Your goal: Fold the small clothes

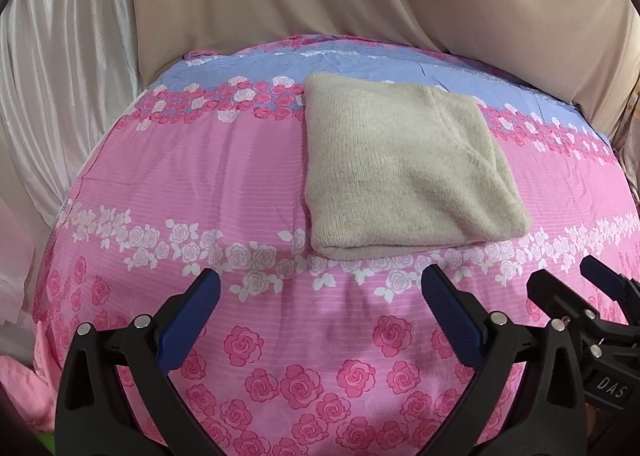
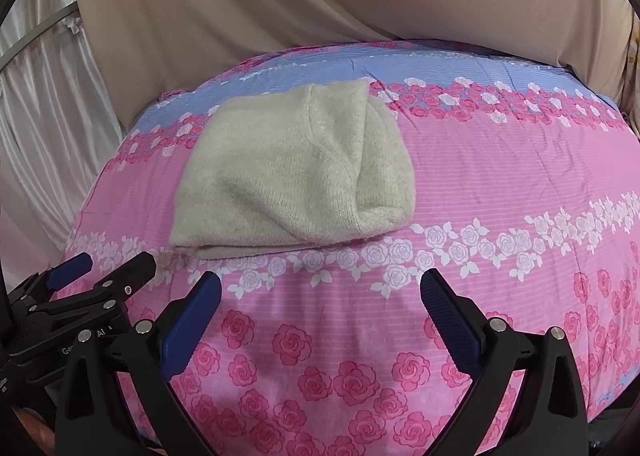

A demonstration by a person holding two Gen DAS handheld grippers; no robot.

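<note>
A cream, fuzzy knitted garment [image 1: 404,167], folded into a rough rectangle, is seen lying flat on a bed covered by a pink sheet printed with roses and a lilac band [image 1: 224,183]. The garment's long axis runs away from the cameras, from the near band of white roses toward the lilac strip at the far edge. A thick folded edge faces the cameras, and in the right wrist view a rolled fold is seen along the garment's right side. Nothing rests on the garment, and it is touched by neither tool.

The left tool [image 1: 320,296] is held above the sheet just short of the garment's near edge, its blue-padded jaws spread wide with nothing between them. The right tool [image 2: 320,296] is held likewise, jaws wide apart and empty, with the garment ahead and to its left. Each tool is seen at the edge of the other's view, just beside it.

Behind the bed a beige draped cloth [image 1: 320,7] is hung, and a white satin curtain [image 1: 68,87] is seen at the left. No containers are shown.
</note>
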